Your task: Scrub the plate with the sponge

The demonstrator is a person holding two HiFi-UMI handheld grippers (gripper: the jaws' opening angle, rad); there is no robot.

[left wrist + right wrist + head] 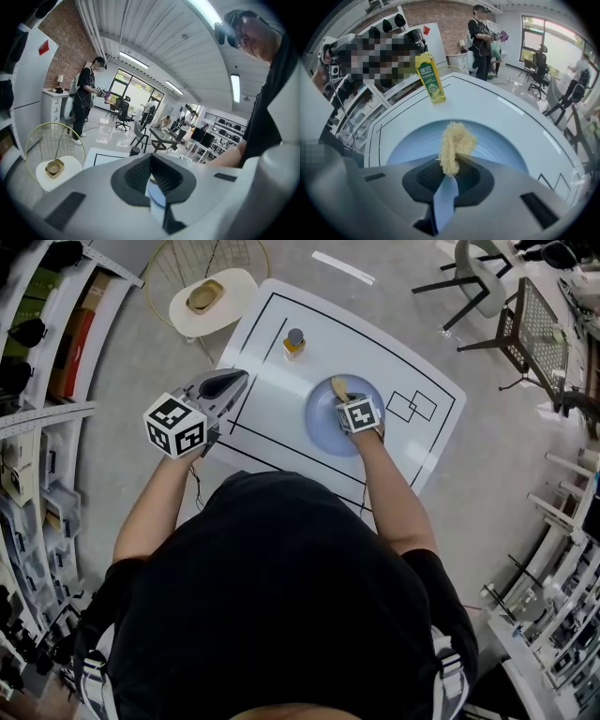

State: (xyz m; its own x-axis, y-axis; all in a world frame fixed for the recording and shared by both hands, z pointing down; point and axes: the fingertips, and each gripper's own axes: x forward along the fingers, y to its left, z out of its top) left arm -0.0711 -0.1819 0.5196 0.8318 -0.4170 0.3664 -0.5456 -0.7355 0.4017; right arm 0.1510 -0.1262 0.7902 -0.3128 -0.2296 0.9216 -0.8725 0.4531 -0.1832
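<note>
Currently the right gripper (452, 168) is seen clamped on the sponge (457, 139). A yellow fibrous tuft is pinched between the closed jaws, and its lower end is buried between the pads. The sponge is held over the blue plate (405, 140) at frame centre of the right gripper view. Contact with the plate surface cannot be confirmed. The plate's near edge is cut off by the gripper body.

In the head view the plate is found mid-frame on the white table (422, 390), partly covered by the right gripper's marker cube (360, 414). A yellow bottle (430, 77) is seen upright in the upper left of the right gripper view, well apart from the plate; its label is too small to be read.

The left gripper (151, 168) is shown with jaws together and nothing gripped; only a thin blue sliver is visible through the slot. In the head view it is placed at the table's left edge, well apart from the plate. A small bowl (55, 167) on a round side table (71, 163) is seen at lower left of the left gripper view.
</note>
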